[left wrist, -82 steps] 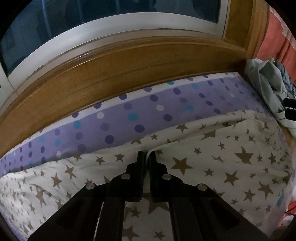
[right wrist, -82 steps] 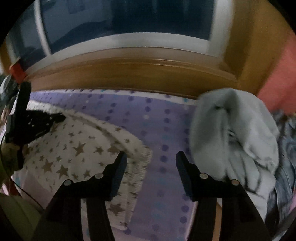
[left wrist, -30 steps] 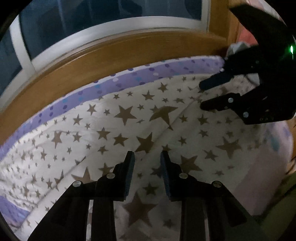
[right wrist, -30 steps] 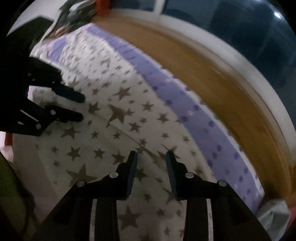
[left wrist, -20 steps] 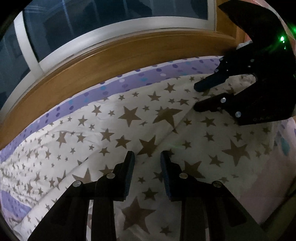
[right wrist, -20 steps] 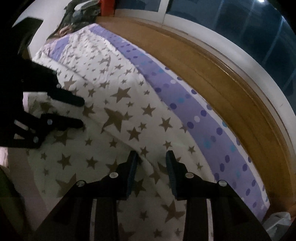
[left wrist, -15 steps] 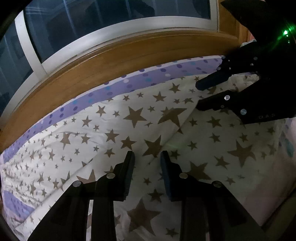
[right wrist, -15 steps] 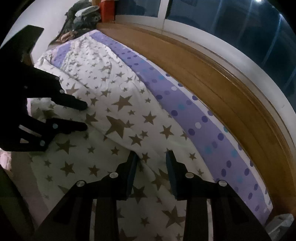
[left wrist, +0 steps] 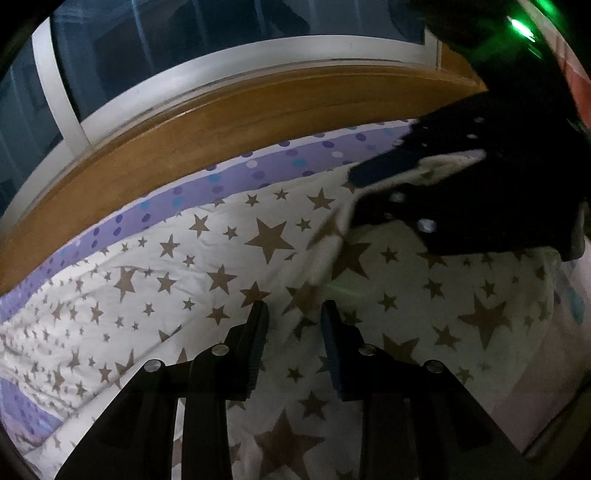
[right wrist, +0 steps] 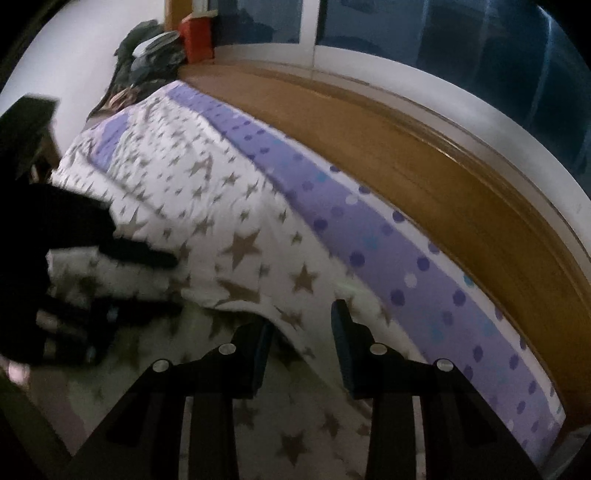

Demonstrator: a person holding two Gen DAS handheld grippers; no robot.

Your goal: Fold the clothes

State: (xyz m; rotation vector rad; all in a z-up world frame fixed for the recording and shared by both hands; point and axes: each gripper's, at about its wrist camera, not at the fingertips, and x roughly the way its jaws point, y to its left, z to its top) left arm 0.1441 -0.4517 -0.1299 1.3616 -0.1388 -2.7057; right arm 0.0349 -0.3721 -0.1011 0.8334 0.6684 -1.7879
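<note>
A white cloth with brown stars (left wrist: 221, 266) lies spread over the bed. My left gripper (left wrist: 293, 319) hangs open just above it, with only flat cloth between the fingers. The right gripper (left wrist: 360, 194) reaches in from the upper right of the left wrist view, open, its fingers straddling a raised fold. In the right wrist view my right gripper (right wrist: 300, 325) is open, and the lifted edge of the star cloth (right wrist: 236, 243) runs between its fingers. The left gripper (right wrist: 171, 284) shows at the left, blurred, low on the cloth.
A purple dotted sheet (right wrist: 388, 251) runs along the bed's far side below a wooden ledge (right wrist: 461, 192) and dark window panes. A pile of dark clothes (right wrist: 147, 62) and a red box (right wrist: 199, 35) sit at the far end. The sheet (left wrist: 258, 170) meets the ledge (left wrist: 221, 125).
The left gripper, shut 2.7 s ago, now stands open. Both grippers have closed in on each other and dropped toward the cloth. A fold now rises between the right fingers.
</note>
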